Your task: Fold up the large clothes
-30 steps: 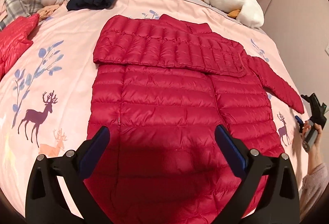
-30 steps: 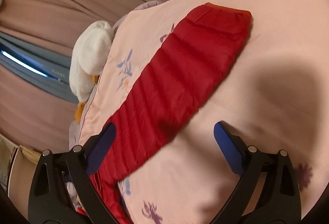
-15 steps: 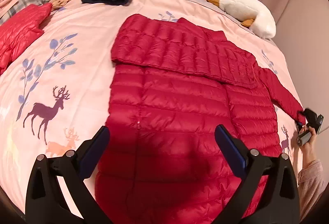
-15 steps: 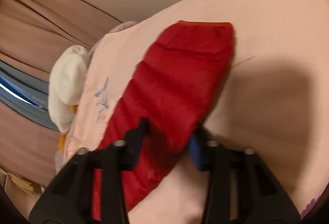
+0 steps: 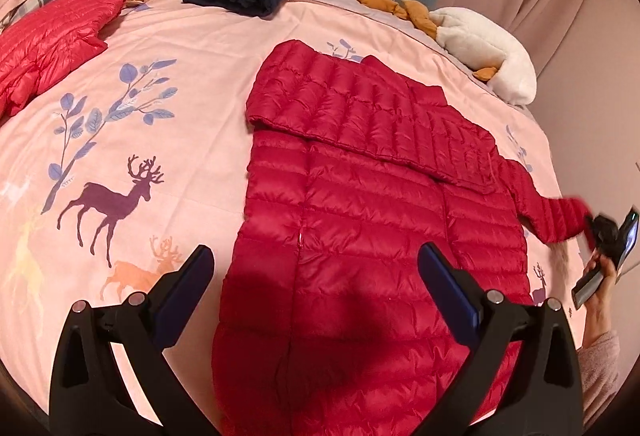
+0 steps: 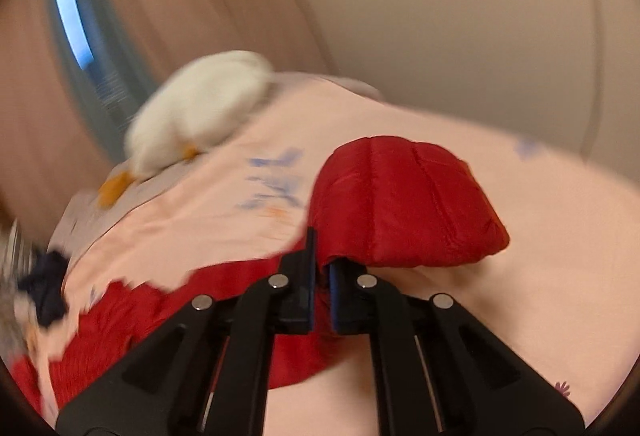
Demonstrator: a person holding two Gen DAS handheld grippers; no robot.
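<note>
With the right gripper [image 6: 320, 268] clamped on the cuff [image 6: 404, 204] at 3 o'clock of the jacket [image 5: 360, 236] spread mid-bed [image 5: 160, 164], carry the sleeve toward 9 o'clock across the chest, low and taut, while the left gripper [image 5: 316, 288] hangs wide, empty, above the hem.

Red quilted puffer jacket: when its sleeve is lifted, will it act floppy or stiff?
Likely floppy: the red quilted puffer jacket already lies folded flat. Its sleeve cuff bulges limply beyond the right gripper. The shiny fabric may be slippery.
</note>
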